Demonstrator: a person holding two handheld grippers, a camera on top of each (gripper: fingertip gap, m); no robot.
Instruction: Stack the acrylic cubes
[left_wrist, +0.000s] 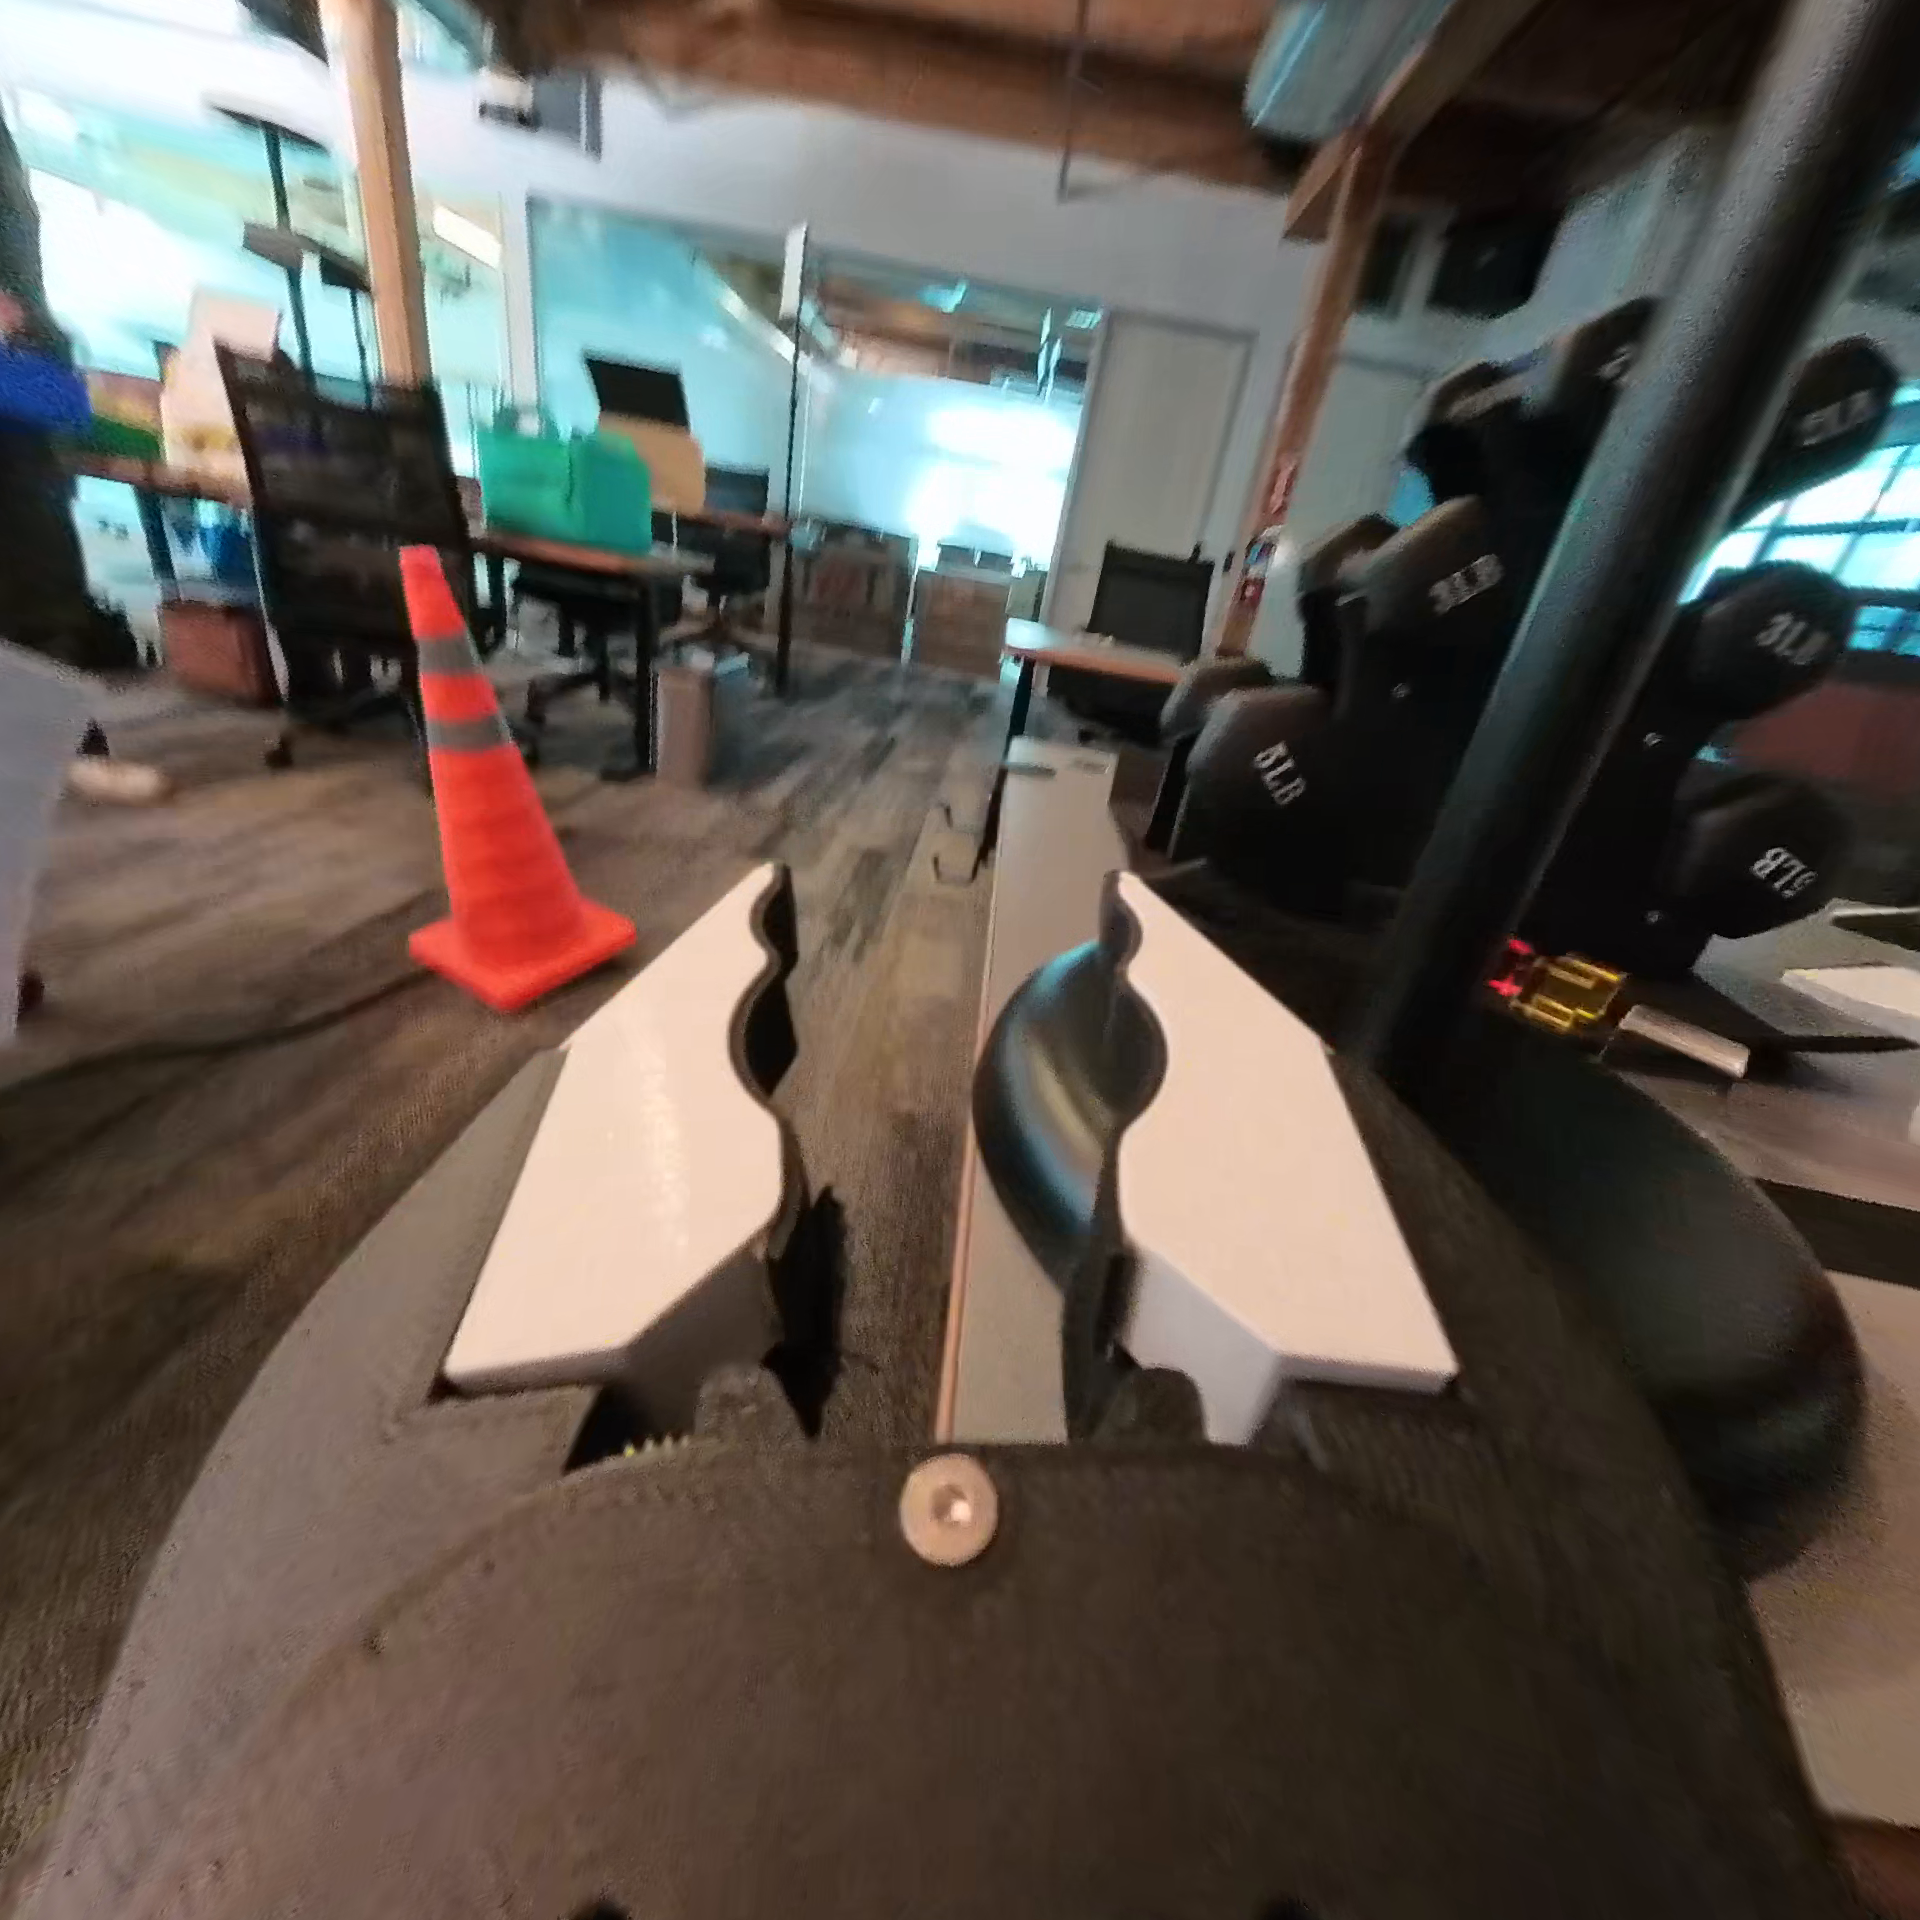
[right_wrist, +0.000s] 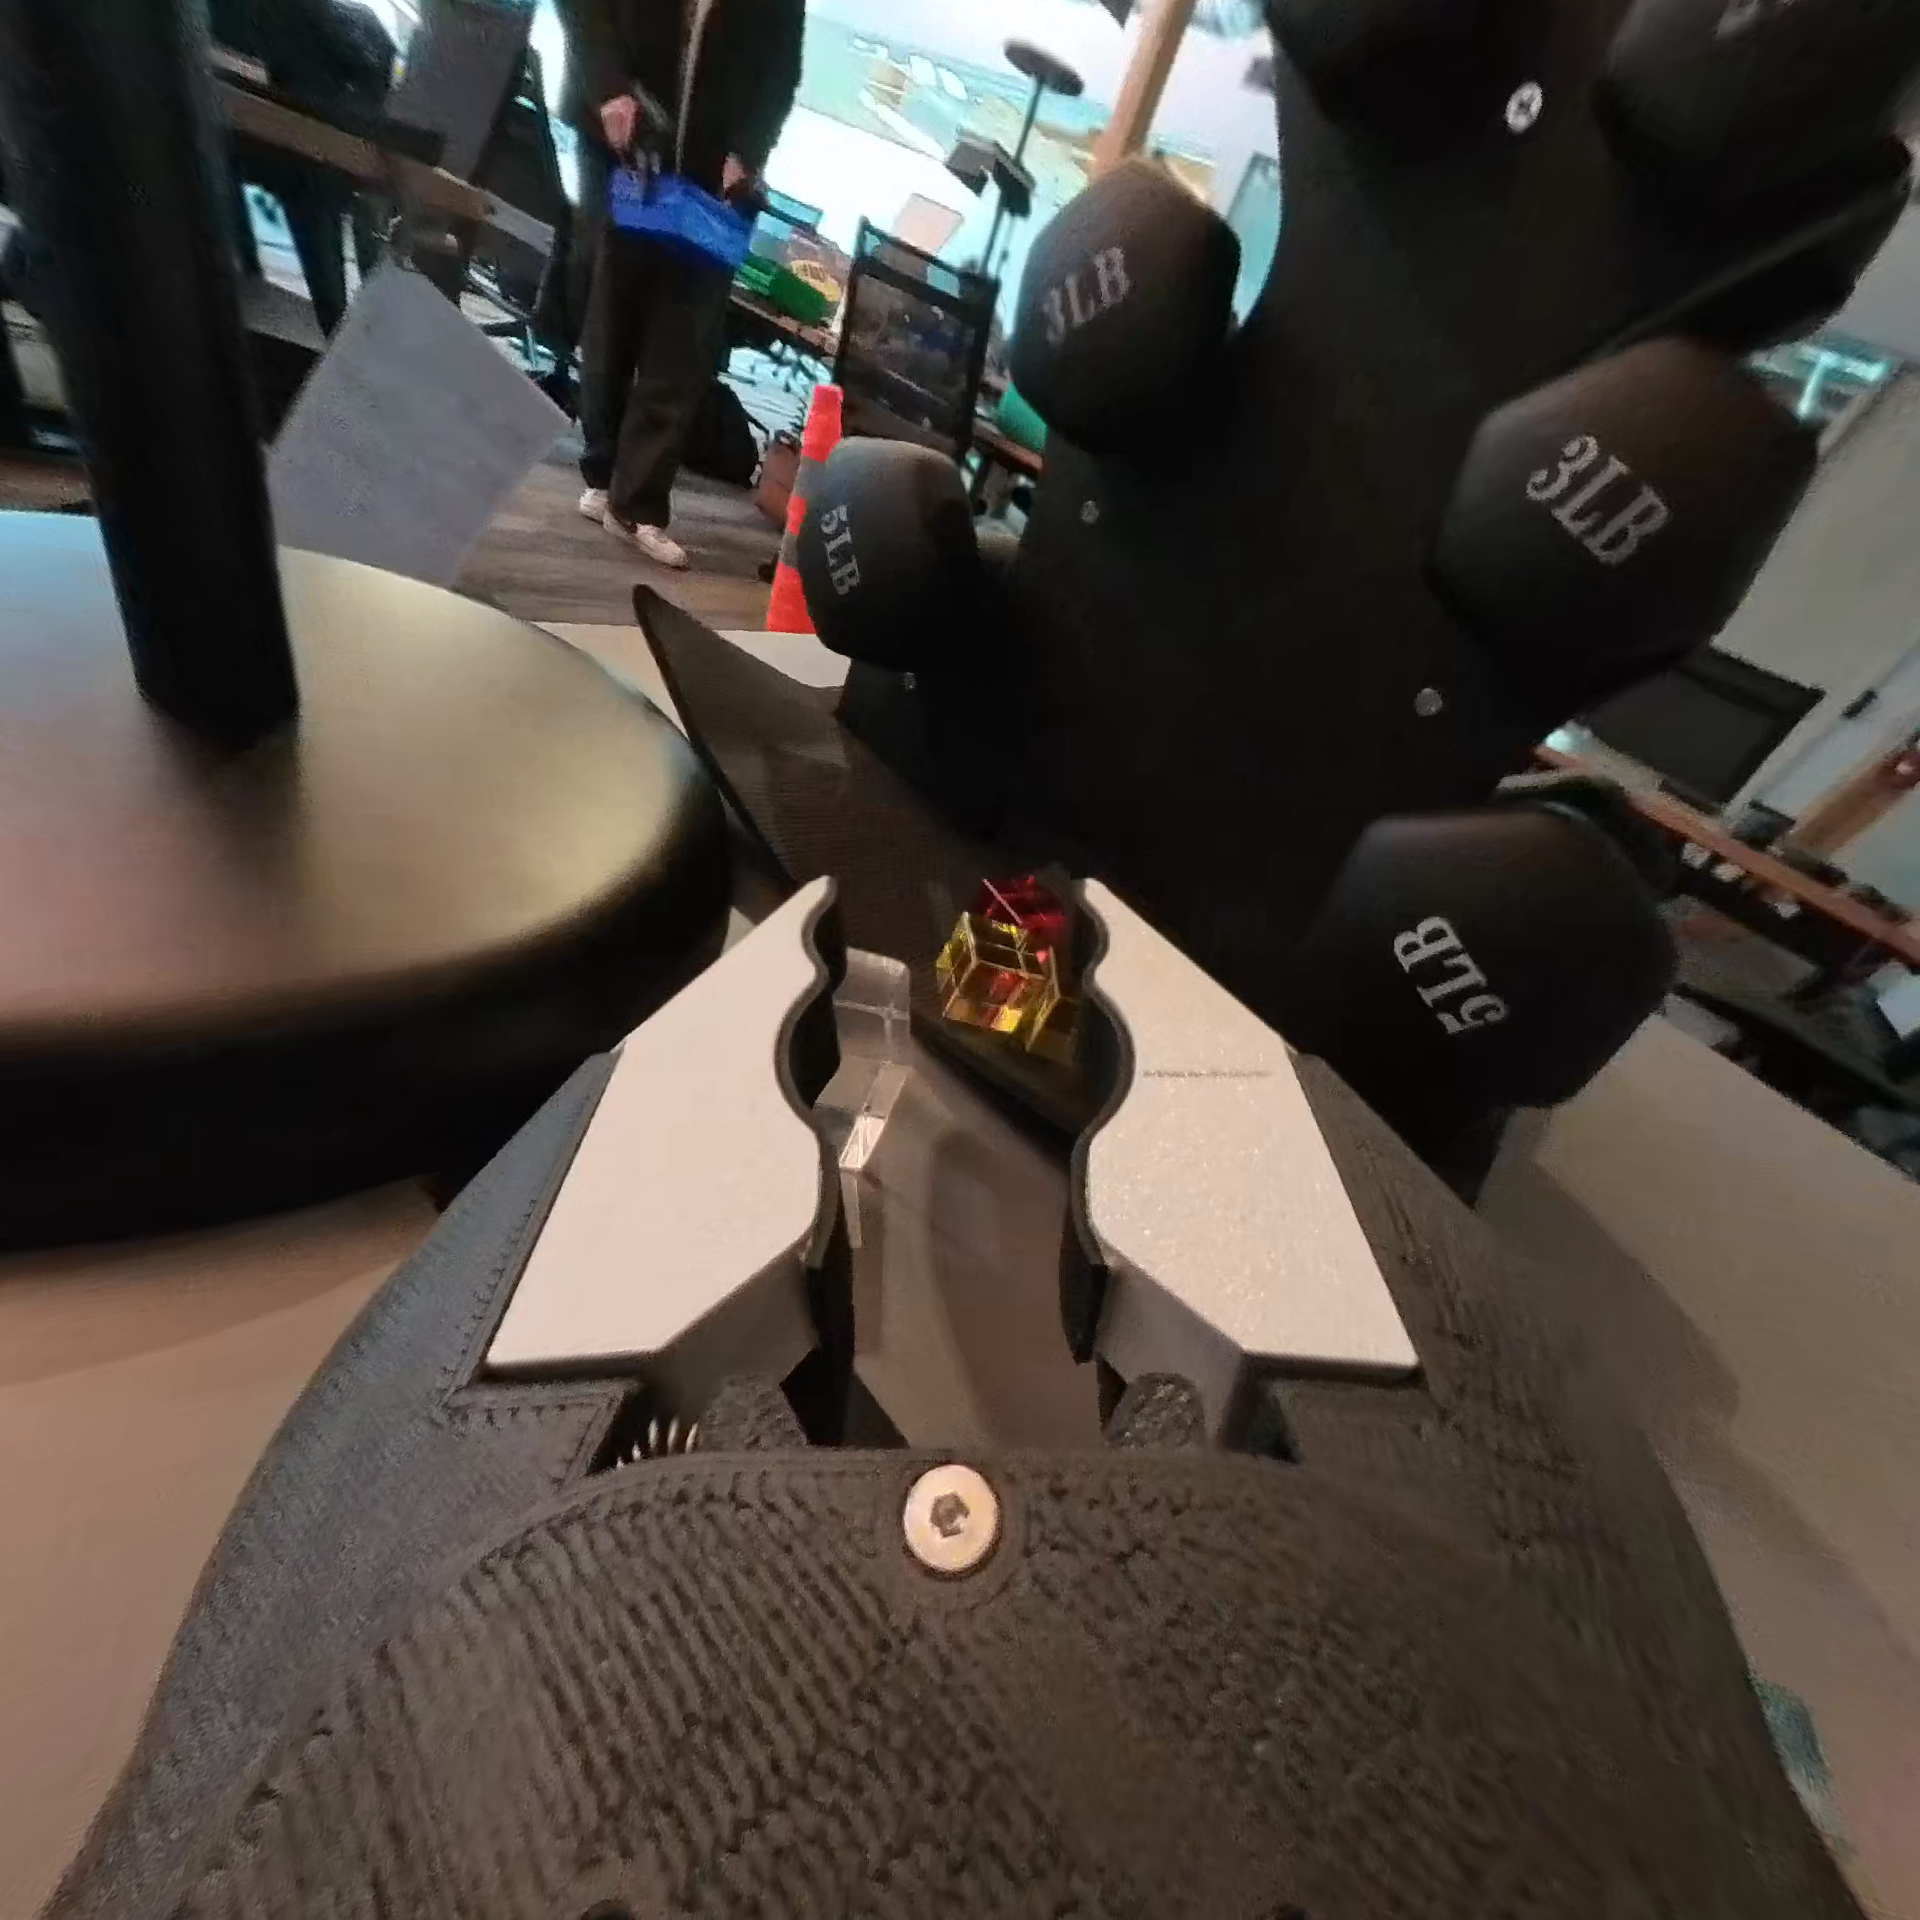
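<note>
Fingers of the right gripper stand parted around a yellow-and-red glass cube, at one o'clock of a clear acrylic block; left gripper gapes, unladen.

Each gripper had a black body with a coarse, ridged 3D-printed texture, domed toward the camera. The left gripper and the right gripper both carried two flat white fingers with wavy, scalloped inner edges lined in black. A silver hex-socket screw sat at the centre of each body, and small gear teeth showed in a slot beneath the left-hand finger.
</note>
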